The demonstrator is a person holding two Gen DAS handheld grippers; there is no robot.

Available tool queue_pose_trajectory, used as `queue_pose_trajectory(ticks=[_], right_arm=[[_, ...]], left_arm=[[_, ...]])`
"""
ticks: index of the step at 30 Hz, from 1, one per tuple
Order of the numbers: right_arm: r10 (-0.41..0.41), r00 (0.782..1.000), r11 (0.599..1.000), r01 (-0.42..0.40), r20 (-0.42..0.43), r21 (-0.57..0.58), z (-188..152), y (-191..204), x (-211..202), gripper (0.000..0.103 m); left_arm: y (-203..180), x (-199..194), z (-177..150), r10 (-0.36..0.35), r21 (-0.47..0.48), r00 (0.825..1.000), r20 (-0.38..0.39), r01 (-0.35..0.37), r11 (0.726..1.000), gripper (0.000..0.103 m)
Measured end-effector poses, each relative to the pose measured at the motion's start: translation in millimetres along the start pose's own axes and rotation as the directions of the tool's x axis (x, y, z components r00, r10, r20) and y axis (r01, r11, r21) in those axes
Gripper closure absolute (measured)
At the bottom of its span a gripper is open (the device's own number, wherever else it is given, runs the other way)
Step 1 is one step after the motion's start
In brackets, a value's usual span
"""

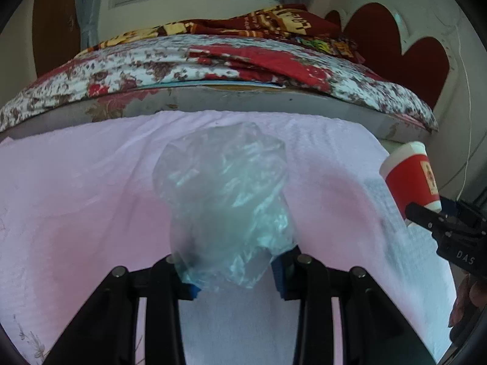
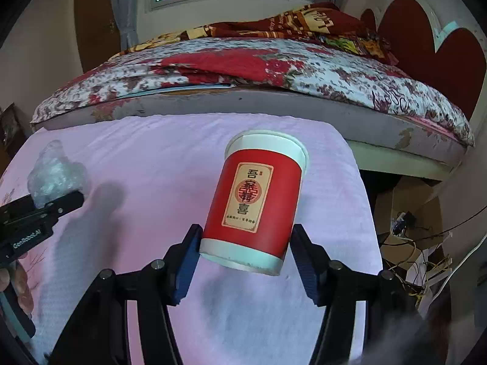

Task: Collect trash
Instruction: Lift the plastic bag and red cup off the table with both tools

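My left gripper (image 1: 236,270) is shut on a crumpled clear plastic bag (image 1: 225,200) and holds it above the pink cloth (image 1: 76,197). The bag and left gripper also show at the left of the right wrist view (image 2: 54,176). My right gripper (image 2: 246,252) is shut on a red paper cup (image 2: 255,203) with a white rim and a label, tilted a little to the left at its base and lifted off the cloth. The cup shows at the right edge of the left wrist view (image 1: 411,176).
The pink cloth (image 2: 152,152) covers a table in front of a bed (image 2: 243,70) with a floral quilt and a red heart headboard (image 2: 432,39). Cardboard boxes and tangled cables (image 2: 408,231) lie on the floor to the right.
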State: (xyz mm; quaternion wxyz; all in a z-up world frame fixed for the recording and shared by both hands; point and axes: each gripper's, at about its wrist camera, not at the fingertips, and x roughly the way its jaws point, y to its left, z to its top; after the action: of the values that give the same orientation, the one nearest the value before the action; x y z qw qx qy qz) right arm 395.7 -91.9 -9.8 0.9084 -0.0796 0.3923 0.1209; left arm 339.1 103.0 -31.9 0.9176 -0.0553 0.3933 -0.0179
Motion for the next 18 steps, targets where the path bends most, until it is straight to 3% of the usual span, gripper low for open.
queue_pose_trajectory(ticks=[7, 18], right_arm=[[-0.002, 0.999, 1.0, 0.003, 0.043, -0.031, -8, 11, -30, 0.045], [0.012, 0.994, 0.998, -0.005, 0.11, -0.069, -22, 23, -96, 0.045]], left_arm=[[-11, -21, -12, 0.013, 0.078, 1.0, 0.028, -0.015, 0.997, 0.066], [-22, -74, -25, -0.011, 0.106, 0.996, 0.093, 0.001, 0.994, 0.066]])
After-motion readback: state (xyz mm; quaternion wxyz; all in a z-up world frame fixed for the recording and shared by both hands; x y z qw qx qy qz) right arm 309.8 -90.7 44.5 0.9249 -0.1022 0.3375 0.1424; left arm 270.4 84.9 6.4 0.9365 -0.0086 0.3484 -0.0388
